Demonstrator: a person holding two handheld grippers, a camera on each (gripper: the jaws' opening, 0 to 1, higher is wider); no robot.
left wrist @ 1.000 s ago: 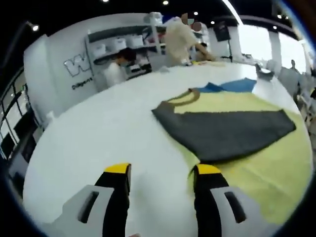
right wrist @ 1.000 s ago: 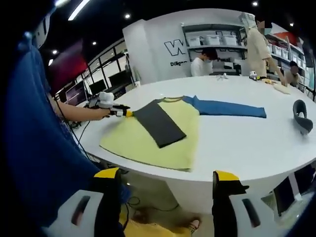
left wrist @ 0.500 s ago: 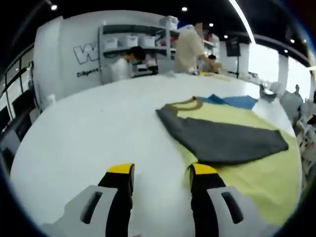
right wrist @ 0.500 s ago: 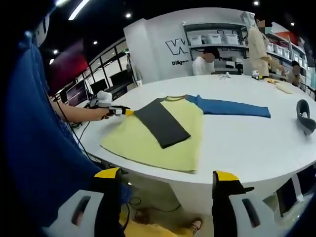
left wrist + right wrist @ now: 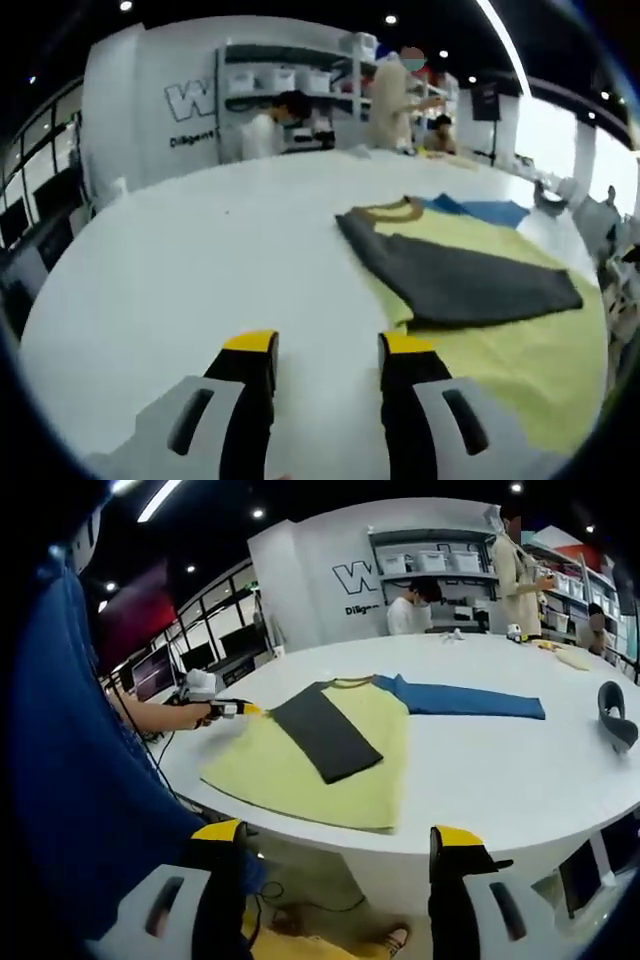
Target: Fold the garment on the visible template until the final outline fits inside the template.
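Observation:
The garment lies flat on the round white table (image 5: 520,770). Its body is yellow (image 5: 300,765), a dark grey sleeve (image 5: 325,735) is folded across it, and a blue sleeve (image 5: 465,698) stretches out flat to the right. In the left gripper view the yellow body (image 5: 500,350), the grey sleeve (image 5: 465,285) and the brown collar (image 5: 385,211) lie ahead to the right. My left gripper (image 5: 328,345) is open over bare table, just short of the cloth's edge. A hand holds that left gripper (image 5: 250,709) at the garment's left corner. My right gripper (image 5: 337,833) is open, held off the table's near edge.
A dark curved object (image 5: 612,715) rests at the table's right side. Small items (image 5: 570,657) lie at the far side. People stand by white shelves (image 5: 290,85) behind the table. The person's blue sleeve (image 5: 80,780) is on the left of the right gripper view.
My left gripper has drawn back a little from the yellow cloth's edge onto bare table, and its jaws stand slightly closer together. The garment and the right gripper have stayed put.

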